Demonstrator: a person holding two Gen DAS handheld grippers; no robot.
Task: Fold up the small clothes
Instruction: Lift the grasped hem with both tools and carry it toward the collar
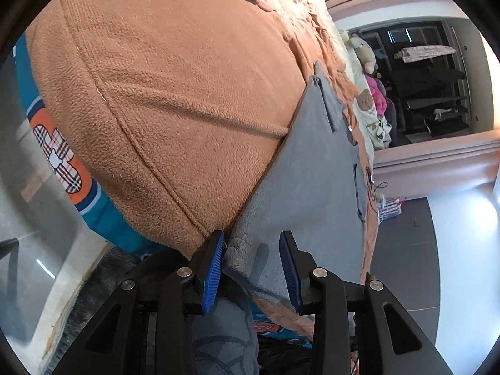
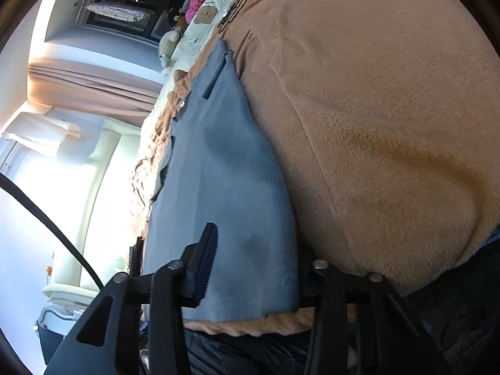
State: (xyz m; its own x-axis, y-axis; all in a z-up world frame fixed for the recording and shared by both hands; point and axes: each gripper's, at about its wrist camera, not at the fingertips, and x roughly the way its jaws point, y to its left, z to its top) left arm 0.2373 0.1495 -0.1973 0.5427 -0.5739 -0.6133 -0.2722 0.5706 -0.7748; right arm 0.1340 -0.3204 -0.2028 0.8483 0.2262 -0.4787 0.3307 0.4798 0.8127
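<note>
A small grey garment [image 1: 315, 168] lies flat on a brown fleece blanket [image 1: 175, 93]. In the left wrist view my left gripper [image 1: 252, 268] is open, its blue pads on either side of the garment's near corner, not closed on it. In the right wrist view the same grey garment [image 2: 225, 187] lies on the blanket [image 2: 375, 109]. My right gripper [image 2: 256, 268] is open around the garment's near edge. Its left finger [image 2: 204, 262] lies over the cloth and its right finger is hidden under the fabric.
A teal bedsheet with orange print [image 1: 62, 162] shows under the blanket. Soft toys and pillows [image 1: 365, 53] lie at the far end of the bed. A dark wardrobe [image 1: 431, 84], curtains [image 2: 93, 84] and grey floor [image 1: 406, 250] surround the bed.
</note>
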